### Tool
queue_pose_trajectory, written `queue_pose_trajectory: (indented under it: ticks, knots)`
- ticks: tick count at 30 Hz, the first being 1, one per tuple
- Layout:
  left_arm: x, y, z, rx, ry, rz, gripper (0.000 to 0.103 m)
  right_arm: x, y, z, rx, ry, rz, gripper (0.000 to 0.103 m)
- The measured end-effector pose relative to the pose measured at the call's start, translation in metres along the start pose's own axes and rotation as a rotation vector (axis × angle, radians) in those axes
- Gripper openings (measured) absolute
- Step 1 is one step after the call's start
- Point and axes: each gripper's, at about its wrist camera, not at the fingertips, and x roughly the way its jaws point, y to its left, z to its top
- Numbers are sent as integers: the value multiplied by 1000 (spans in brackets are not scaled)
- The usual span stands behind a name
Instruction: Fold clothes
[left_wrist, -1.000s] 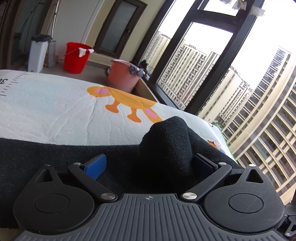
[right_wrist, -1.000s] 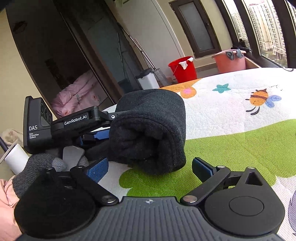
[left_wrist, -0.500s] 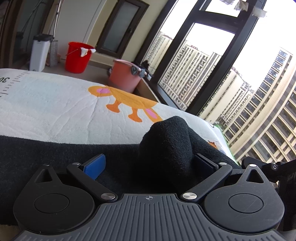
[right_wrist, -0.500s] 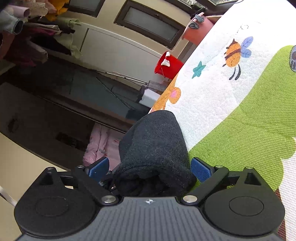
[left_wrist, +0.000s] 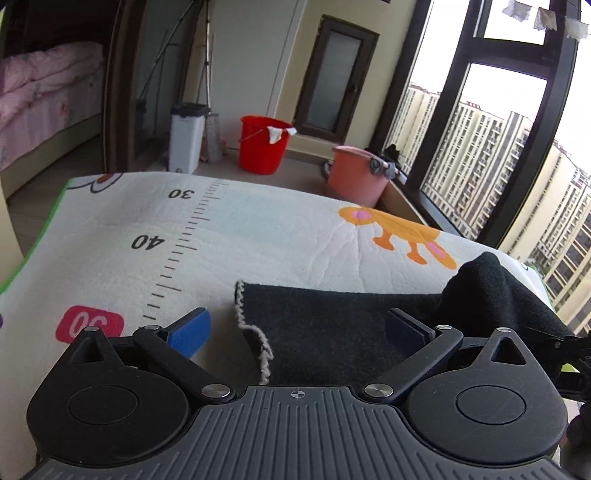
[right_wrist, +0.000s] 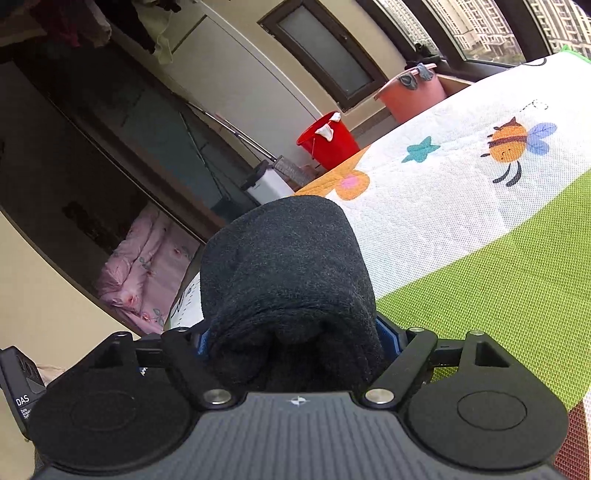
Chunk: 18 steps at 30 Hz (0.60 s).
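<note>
The right gripper (right_wrist: 295, 332) had just been closing and pinched the rolled end of the black garment (right_wrist: 288, 280) above the printed mat (right_wrist: 480, 229). The left gripper (left_wrist: 295, 328) stood spread, the garment's flat, white-stitched end (left_wrist: 325, 325) lying untouched between its fingers.

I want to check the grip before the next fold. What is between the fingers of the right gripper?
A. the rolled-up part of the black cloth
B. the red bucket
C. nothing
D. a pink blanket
A: in the right wrist view the right gripper has just been closing, and its blue pads press both sides of the rolled black cloth.
</note>
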Motion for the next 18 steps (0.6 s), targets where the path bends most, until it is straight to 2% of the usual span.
queue_pose_trajectory:
  ticks: [2,6,7,8,12,16,18]
  knots:
    - [4,2,-4,-11,29,-12,103,0,-2,0,10,2,5,77]
    - [8,-16,-10,12,69,-146,102,3,-4,0,60,13,23,74]
    - [8,-22,-11,25,73,-148,102,1,-6,0,75,16,25,73]
    - [8,-28,-11,40,80,-159,102,-4,-8,1,88,13,21,73]
    - [0,-42,-14,49,116,-294,102,-26,-24,4,132,-32,-13,73]
    - [-7,-46,-7,61,83,-253,102,-33,-26,12,113,-75,-83,73]
    - [-12,-43,3,51,57,-254,102,-27,-9,11,27,-81,-134,73]
